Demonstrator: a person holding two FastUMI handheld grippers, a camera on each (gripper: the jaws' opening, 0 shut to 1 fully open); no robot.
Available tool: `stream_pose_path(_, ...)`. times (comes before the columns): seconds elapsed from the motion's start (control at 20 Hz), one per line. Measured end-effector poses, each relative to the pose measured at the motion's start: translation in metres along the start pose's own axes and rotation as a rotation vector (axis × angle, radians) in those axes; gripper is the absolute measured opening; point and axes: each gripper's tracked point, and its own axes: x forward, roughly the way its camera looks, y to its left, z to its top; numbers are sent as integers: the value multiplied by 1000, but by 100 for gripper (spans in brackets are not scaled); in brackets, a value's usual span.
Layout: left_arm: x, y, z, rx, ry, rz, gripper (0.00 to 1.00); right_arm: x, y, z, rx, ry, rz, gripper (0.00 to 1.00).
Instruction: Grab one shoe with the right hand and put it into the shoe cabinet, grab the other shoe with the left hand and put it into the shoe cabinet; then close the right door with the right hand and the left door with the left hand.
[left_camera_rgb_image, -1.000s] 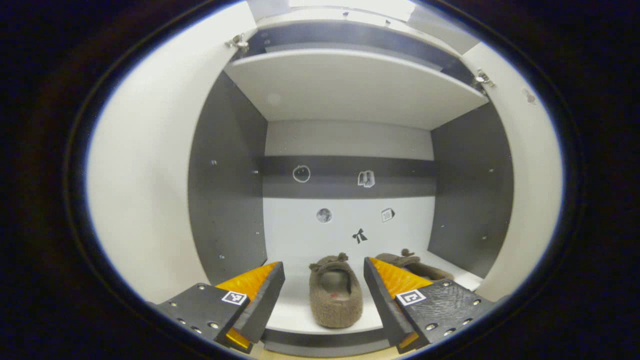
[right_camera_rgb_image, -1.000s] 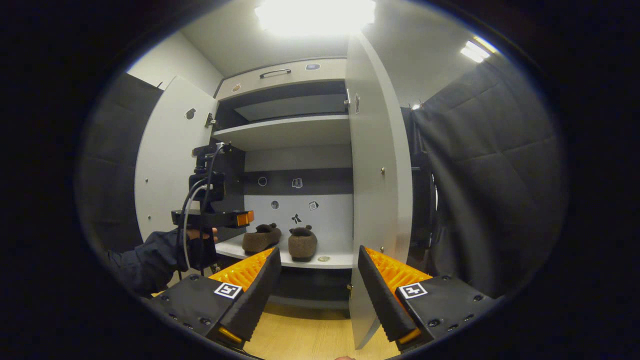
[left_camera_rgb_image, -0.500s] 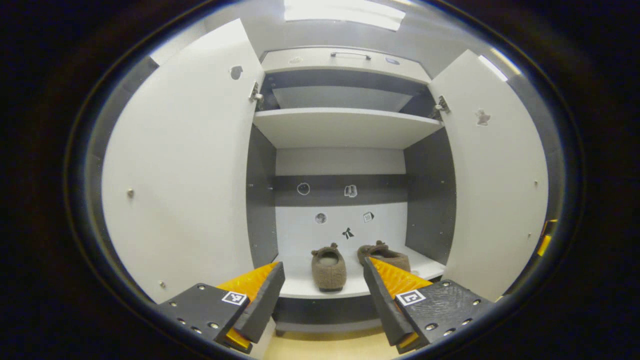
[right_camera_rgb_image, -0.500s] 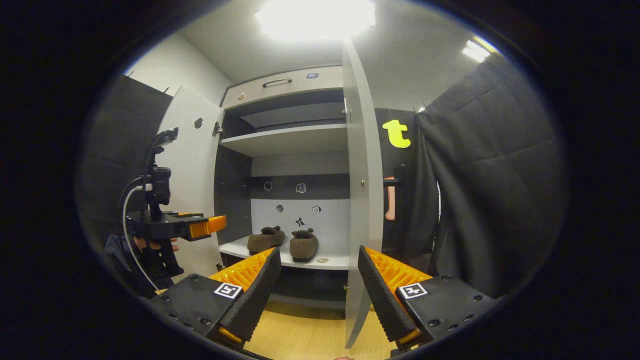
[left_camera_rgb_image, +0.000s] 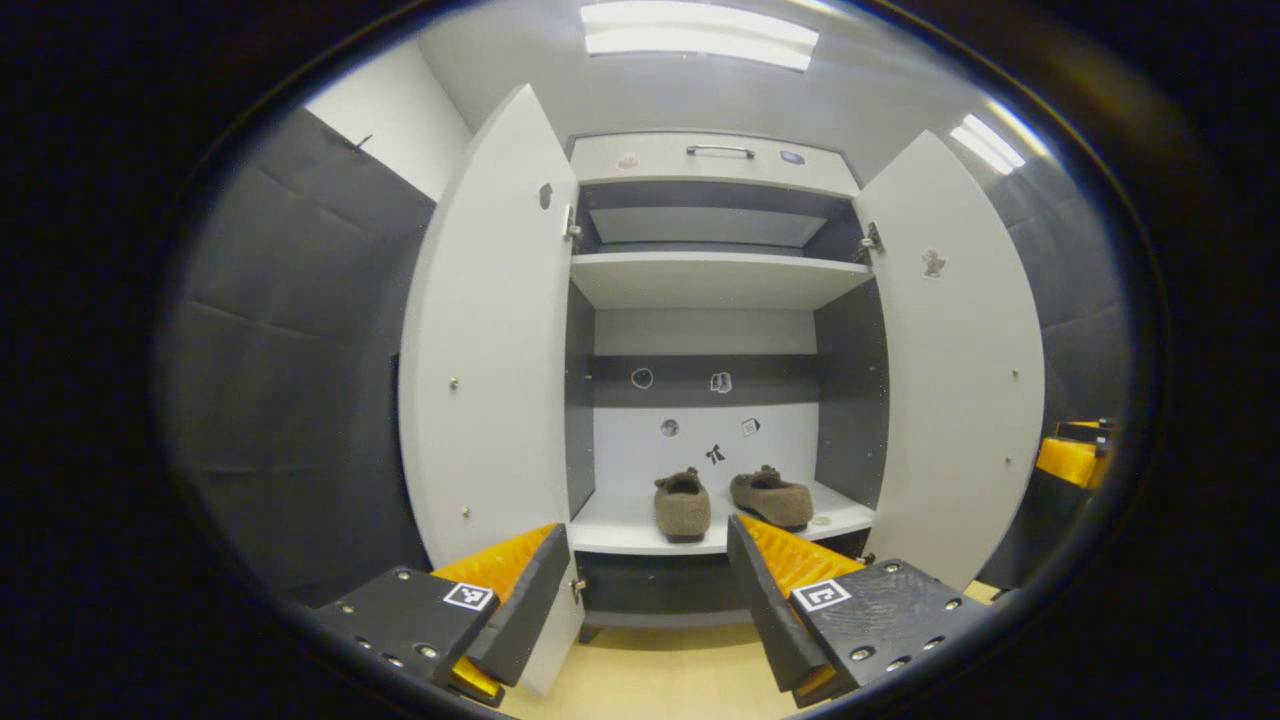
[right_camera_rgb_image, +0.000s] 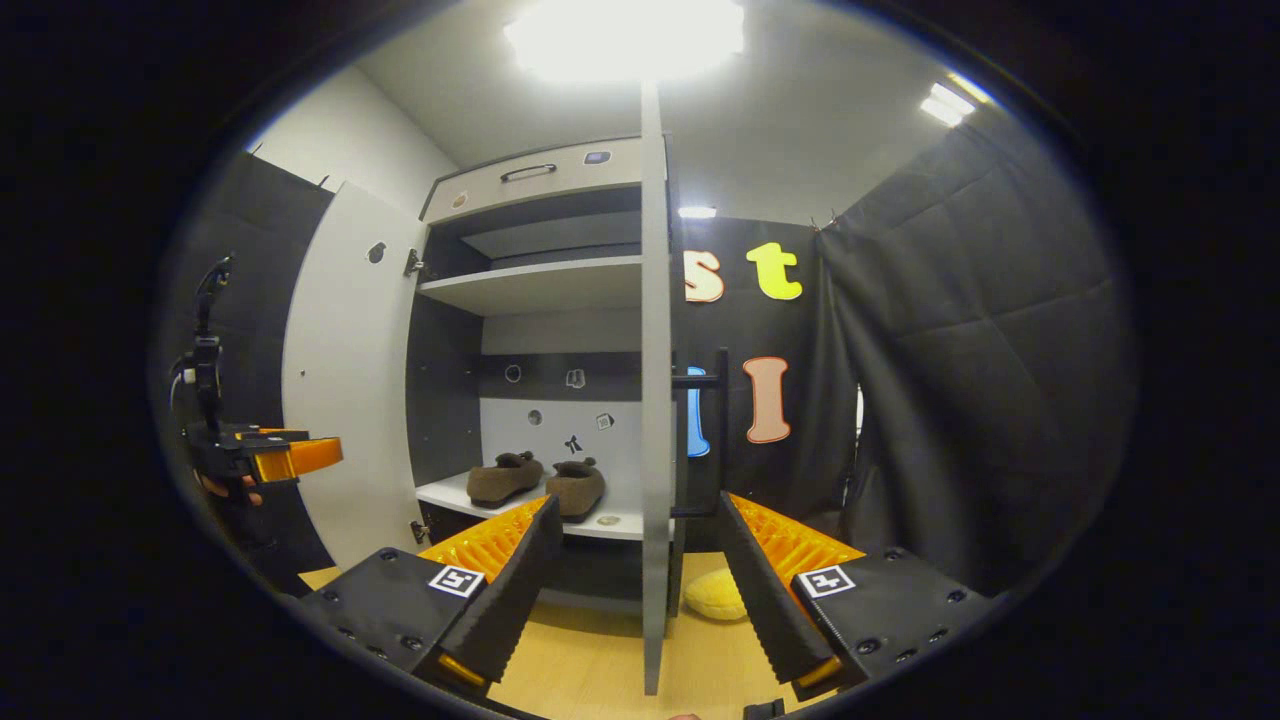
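Observation:
Two brown fuzzy shoes (left_camera_rgb_image: 683, 503) (left_camera_rgb_image: 771, 497) sit side by side on the lower shelf (left_camera_rgb_image: 625, 525) of the white shoe cabinet, also seen as shoes (right_camera_rgb_image: 505, 478) (right_camera_rgb_image: 574, 485) in the right gripper view. Both doors stand wide: the left door (left_camera_rgb_image: 490, 340) and the right door (left_camera_rgb_image: 960, 360). My left gripper (left_camera_rgb_image: 648, 600) is open and empty, well back from the cabinet. My right gripper (right_camera_rgb_image: 640, 590) is open and empty, with the right door's edge (right_camera_rgb_image: 655, 400) straight ahead between its fingers. The left gripper (right_camera_rgb_image: 280, 458) shows far left in the right gripper view.
An upper shelf (left_camera_rgb_image: 715, 280) and a top drawer with a handle (left_camera_rgb_image: 718, 152) sit above the shoes. The floor (left_camera_rgb_image: 660, 680) is light wood. A yellow round object (right_camera_rgb_image: 715, 595) lies on the floor behind the right door. Black padded walls (right_camera_rgb_image: 960, 380) flank the cabinet.
My left gripper has pulled back out of the cabinet, leaving the shoe on the shelf. My right gripper has swung right, so the right door now appears edge-on.

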Motion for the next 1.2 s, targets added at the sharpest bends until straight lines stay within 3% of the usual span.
stream_pose_path(0.35,-37,54,2,-13,6,69,94,7,-90,17,-37,-31,-292,98)
stream_pose_path(0.65,-55,116,8,3,-14,139,94,21,-108,8,-10,-6,-472,93)
stream_pose_path(0.7,-57,128,6,0,-14,148,94,24,-109,8,-5,0,-496,96)
stream_pose_path(1.2,-46,236,-19,-27,10,237,94,29,-72,-2,-64,45,-574,94)
